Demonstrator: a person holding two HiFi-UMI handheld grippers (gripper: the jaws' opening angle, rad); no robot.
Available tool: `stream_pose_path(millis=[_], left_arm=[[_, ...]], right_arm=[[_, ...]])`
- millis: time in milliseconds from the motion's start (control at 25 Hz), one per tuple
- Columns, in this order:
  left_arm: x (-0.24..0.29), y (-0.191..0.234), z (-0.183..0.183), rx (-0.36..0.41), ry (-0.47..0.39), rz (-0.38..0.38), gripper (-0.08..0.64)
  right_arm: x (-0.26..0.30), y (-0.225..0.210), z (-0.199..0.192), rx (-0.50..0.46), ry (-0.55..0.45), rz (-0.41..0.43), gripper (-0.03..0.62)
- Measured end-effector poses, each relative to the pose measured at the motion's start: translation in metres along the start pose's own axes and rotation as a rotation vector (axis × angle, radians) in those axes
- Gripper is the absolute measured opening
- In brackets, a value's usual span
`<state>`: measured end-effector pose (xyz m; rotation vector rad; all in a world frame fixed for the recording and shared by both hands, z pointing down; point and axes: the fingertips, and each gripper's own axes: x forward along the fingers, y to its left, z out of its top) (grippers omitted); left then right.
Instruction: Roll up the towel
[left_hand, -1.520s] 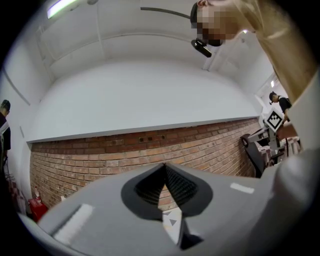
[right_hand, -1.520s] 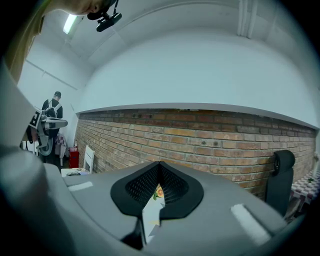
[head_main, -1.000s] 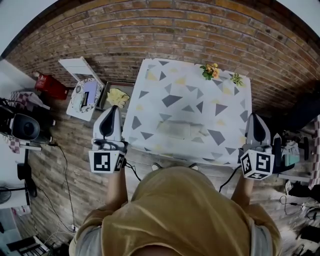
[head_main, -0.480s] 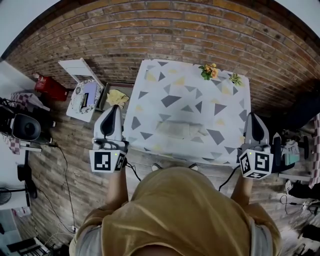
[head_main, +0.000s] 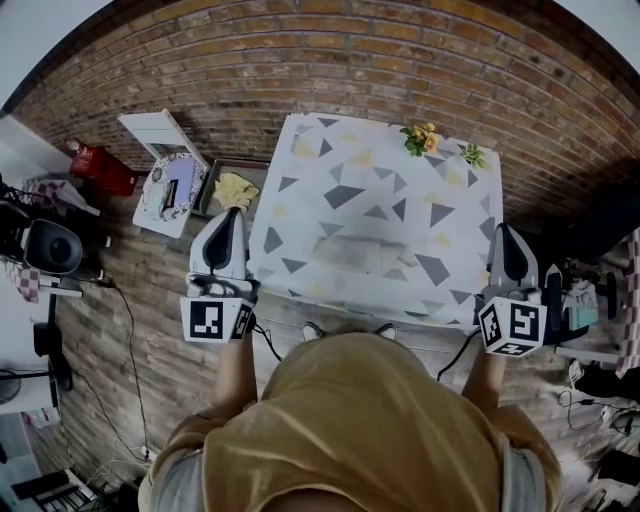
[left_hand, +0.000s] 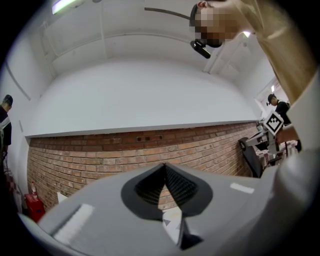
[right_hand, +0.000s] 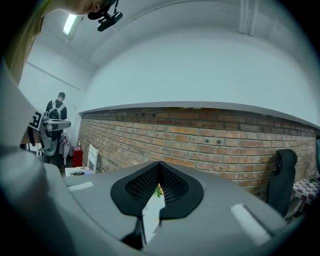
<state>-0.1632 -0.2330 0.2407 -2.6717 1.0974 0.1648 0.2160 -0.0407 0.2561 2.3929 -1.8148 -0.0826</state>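
Table (head_main: 385, 180) corners: grippers (head_main: 231, 214) (head_main: 503, 232) forward, closed

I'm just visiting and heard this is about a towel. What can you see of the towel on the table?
The towel is a pale, soft-looking bundle, longer than wide, lying crosswise on the patterned tablecloth, in the table's near half, about midway across. It looks compact, perhaps rolled or folded; too faint to tell which. Only the cloth beneath touches it: the left gripper and right gripper are held beside the table, apart from it.
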Motion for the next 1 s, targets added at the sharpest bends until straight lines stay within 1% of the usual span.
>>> stream_pose_path(millis=[120,240,440,1000], left_arm=[[-0.005,0.001,0.002,0.000,0.000,0.006,0.063],[-0.008,-0.004,0.005,-0.022,0.015,0.007,0.063],[-0.014,0.000,0.004,0.004,0.003,0.018,0.063],[-0.023,-0.004,0.006,0.000,0.003,0.025,0.063]], right_arm=[[0.001,0.005,0.002,-0.011,-0.004,0.014,0.005],[0.001,0.008,0.004,-0.015,-0.012,0.022,0.005],[-0.001,0.009,0.003,-0.011,-0.009,0.029,0.005],[-0.006,0.014,0.002,-0.007,-0.009,0.047,0.005]])
